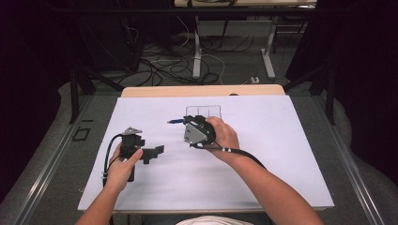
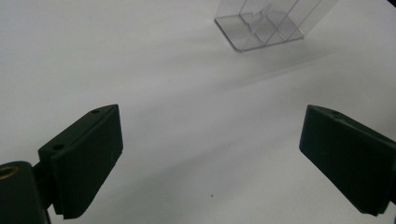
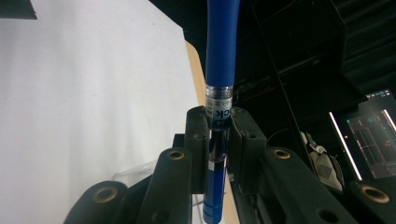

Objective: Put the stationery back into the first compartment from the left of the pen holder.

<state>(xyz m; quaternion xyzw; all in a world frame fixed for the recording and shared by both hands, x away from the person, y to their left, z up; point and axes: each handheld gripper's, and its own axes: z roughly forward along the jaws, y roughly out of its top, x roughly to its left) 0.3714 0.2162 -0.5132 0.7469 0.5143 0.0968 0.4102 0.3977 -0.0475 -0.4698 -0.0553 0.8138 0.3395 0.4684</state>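
High view has the person's two forearms coming in from the bottom over a table (image 1: 281,154) covered with a white sheet. The right hand-held gripper (image 1: 184,123) sits near the middle of the table, just in front of a clear plastic organizer box with dividers (image 1: 203,111), and it's clamped on a blue pen with a clear section and a printed label (image 1: 176,122). The pen pokes out to the left of the jaws, roughly level, right beside the box's front left corner.

Right gripper view makes the grip pretty obvious: both black pads squeeze the blue pen (image 3: 219,116) around its clear labelled part, with the solid blue barrel running straight up past the jaws and the shorter end sticking out below. The white table sheet (image 3: 93,93) fills the left side there, with the wooden table edge just behind the pen.

The left hand-held gripper (image 1: 152,152) rests lower left on the table, well apart from the box. Left gripper view shows its jaws spread wide with nothing between them, just bare white table, and the clear organizer box (image 2: 266,23) further off at the top, its inner compartments visible.
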